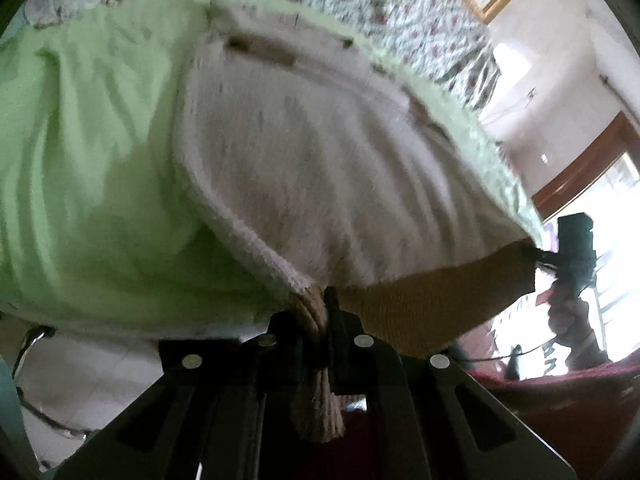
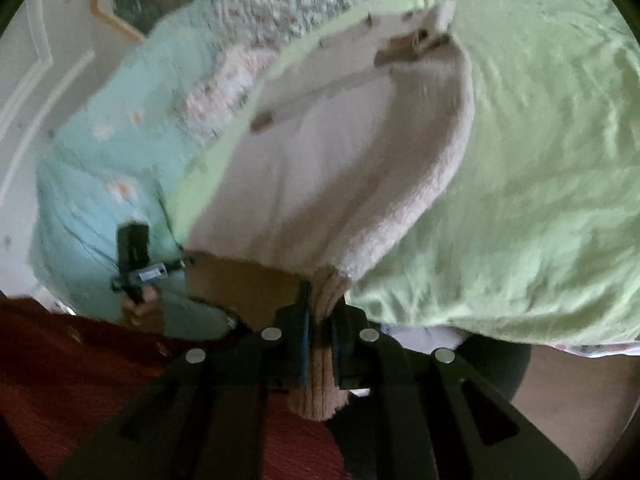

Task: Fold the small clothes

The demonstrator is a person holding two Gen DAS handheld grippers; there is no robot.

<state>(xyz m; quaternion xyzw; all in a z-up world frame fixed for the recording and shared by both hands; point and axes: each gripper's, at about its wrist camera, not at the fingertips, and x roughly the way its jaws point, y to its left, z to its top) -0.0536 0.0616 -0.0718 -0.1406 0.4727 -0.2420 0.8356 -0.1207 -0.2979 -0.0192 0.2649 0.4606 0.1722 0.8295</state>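
A small cream knit garment (image 1: 304, 168) with a tan ribbed band (image 1: 432, 300) lies stretched over a light green sheet (image 1: 100, 168). My left gripper (image 1: 320, 312) is shut on one corner of the ribbed band, and bunched fabric hangs between its fingers. In the right wrist view the same garment (image 2: 340, 168) spreads over the green sheet (image 2: 540, 184), and my right gripper (image 2: 322, 312) is shut on the other corner of the band. Each view shows the other gripper at the far corner, in the left wrist view (image 1: 572, 248) and in the right wrist view (image 2: 136, 256).
A floral bedcover (image 1: 400, 12) lies beyond the green sheet. A pale blue flowered cloth (image 2: 108, 184) lies to the left in the right wrist view. The person's red clothing (image 2: 80, 380) fills the near lower side. A wall and wooden door frame (image 1: 580, 160) stand at right.
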